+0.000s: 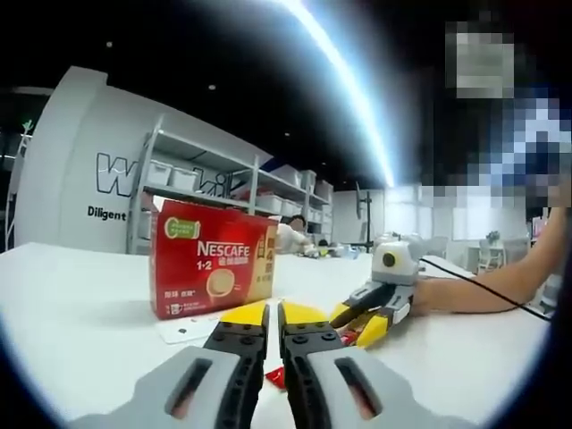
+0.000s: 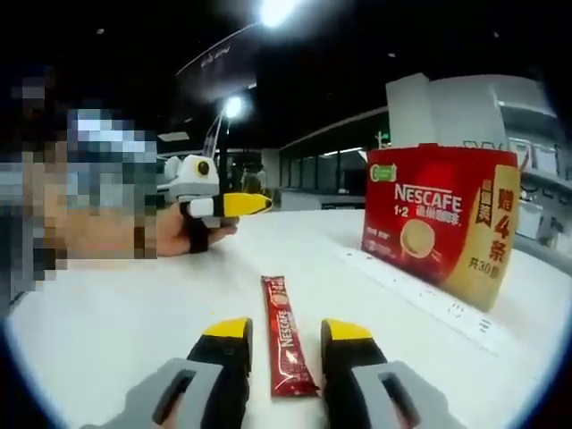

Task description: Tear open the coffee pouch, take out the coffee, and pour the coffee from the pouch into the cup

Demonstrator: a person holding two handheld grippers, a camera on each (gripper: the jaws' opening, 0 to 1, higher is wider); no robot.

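Observation:
A red Nescafe coffee sachet point(image 2: 284, 335) lies flat on the white table point(image 2: 116, 313), lengthwise between the yellow-tipped jaws of my right gripper point(image 2: 286, 329). That gripper is open, and its jaws flank the sachet without pinching it. In the left gripper view my left gripper point(image 1: 273, 313) has its jaws together, with nothing seen between the tips. The right gripper point(image 1: 362, 322) comes in from the right with a bit of red sachet point(image 1: 351, 337) at its tips. The left gripper point(image 2: 255, 204), held in a hand, hovers beyond the sachet with its jaws together.
A red Nescafe box point(image 1: 210, 259) point(image 2: 433, 223) stands upright on the table. A white strip point(image 2: 420, 299) point(image 1: 183, 329) lies in front of it. A person's arm point(image 1: 500, 286) reaches in from the right. Shelving point(image 1: 206, 179) stands in the background.

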